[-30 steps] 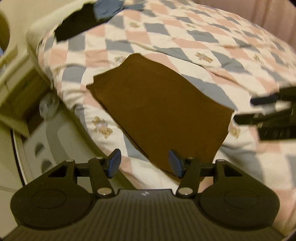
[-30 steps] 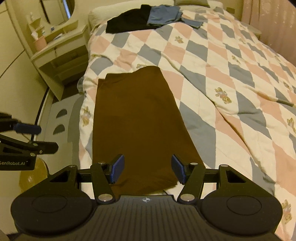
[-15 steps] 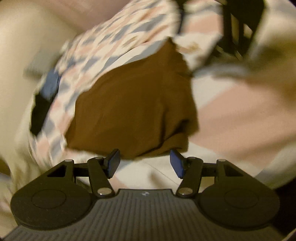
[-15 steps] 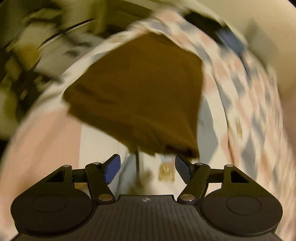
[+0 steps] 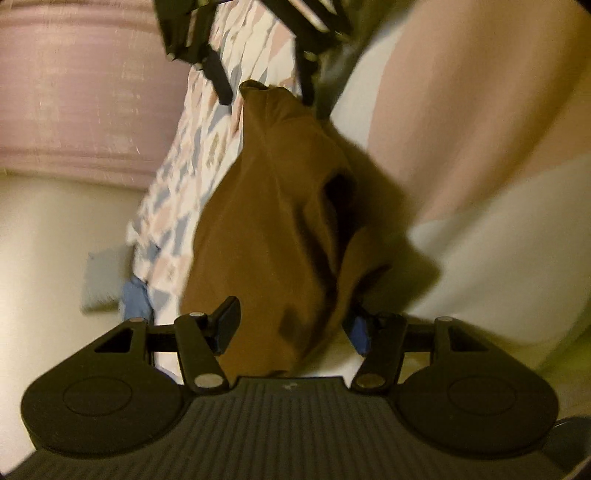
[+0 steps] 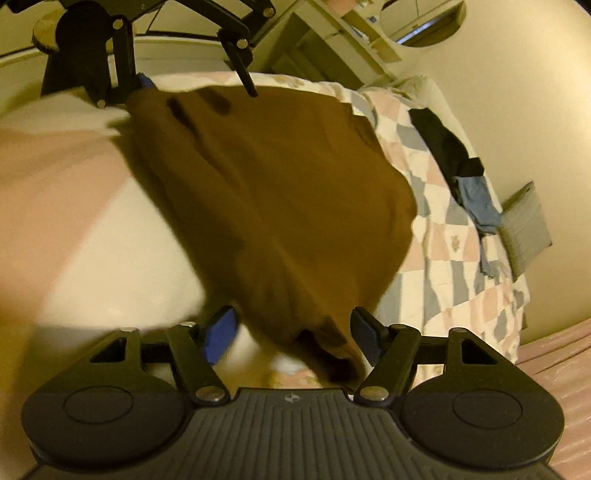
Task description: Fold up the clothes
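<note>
A brown garment [image 5: 273, 206] lies flat on the checkered quilt [image 5: 192, 147], its near edge rumpled. My left gripper [image 5: 293, 328] is rolled onto its side at one near corner, jaws apart, with a bunched fold of the brown cloth between the blue pads. My right gripper [image 6: 293, 334], also rolled over, stands at the other near corner of the garment [image 6: 277, 177]. Its jaws are wide, and the cloth's corner lies between them, closer to the right-hand finger. No pad visibly presses the cloth. Each view shows the other gripper's black frame at the garment's far side.
A black garment [image 6: 443, 144] and a blue one [image 6: 476, 199] lie at the head of the bed beside a grey pillow [image 6: 524, 225]. A cream dresser [image 6: 332, 33] stands by the bed. Pink curtains [image 5: 85, 92] hang on the other side.
Both grippers have rolled sideways and dropped from above the garment to its near edge. Brown cloth now lies between each pair of jaws. The right jaws stand a little wider.
</note>
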`<state>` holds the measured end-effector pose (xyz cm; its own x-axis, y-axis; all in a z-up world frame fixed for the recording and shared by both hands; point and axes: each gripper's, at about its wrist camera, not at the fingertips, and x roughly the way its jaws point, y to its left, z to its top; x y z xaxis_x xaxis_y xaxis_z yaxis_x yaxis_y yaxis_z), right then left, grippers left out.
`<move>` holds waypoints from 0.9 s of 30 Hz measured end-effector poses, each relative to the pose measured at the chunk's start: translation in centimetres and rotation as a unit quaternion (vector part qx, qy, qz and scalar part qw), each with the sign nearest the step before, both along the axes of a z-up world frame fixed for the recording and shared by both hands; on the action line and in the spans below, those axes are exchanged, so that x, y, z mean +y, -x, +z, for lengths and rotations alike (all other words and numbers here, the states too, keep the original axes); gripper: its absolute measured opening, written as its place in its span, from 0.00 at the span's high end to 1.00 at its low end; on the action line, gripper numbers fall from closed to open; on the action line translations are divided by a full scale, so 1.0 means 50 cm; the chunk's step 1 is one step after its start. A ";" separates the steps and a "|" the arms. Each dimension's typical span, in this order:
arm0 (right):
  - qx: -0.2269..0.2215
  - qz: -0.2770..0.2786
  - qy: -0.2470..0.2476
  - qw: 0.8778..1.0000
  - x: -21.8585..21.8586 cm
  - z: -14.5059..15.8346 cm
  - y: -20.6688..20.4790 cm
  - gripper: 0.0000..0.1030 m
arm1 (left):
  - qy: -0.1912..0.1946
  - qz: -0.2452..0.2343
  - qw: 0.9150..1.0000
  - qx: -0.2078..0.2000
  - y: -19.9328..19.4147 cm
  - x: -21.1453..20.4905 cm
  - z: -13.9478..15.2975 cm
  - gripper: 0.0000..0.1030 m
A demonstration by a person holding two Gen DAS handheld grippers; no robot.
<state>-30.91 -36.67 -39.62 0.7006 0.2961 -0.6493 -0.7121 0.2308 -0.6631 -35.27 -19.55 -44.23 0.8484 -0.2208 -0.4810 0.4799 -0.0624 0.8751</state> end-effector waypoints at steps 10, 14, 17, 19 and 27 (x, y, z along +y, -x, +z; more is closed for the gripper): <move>-0.006 0.057 0.003 0.998 -0.073 0.047 -0.027 0.41 | 0.035 0.017 0.999 0.019 -0.042 0.008 -0.006 0.66; 0.005 0.040 -0.003 0.999 -0.094 0.075 -0.047 0.44 | 0.061 0.031 0.997 0.030 -0.053 0.009 0.010 0.66; -0.004 0.050 0.042 0.998 -0.105 0.041 -0.048 0.44 | 0.071 0.033 0.996 0.034 -0.059 0.006 0.020 0.66; -0.022 0.065 0.064 0.996 -0.103 0.014 -0.053 0.44 | 0.078 0.031 0.996 0.036 -0.063 0.007 0.026 0.66; -0.068 0.139 0.111 0.982 -0.073 -0.074 -0.078 0.59 | 0.116 0.032 0.991 0.064 -0.090 0.008 0.037 0.87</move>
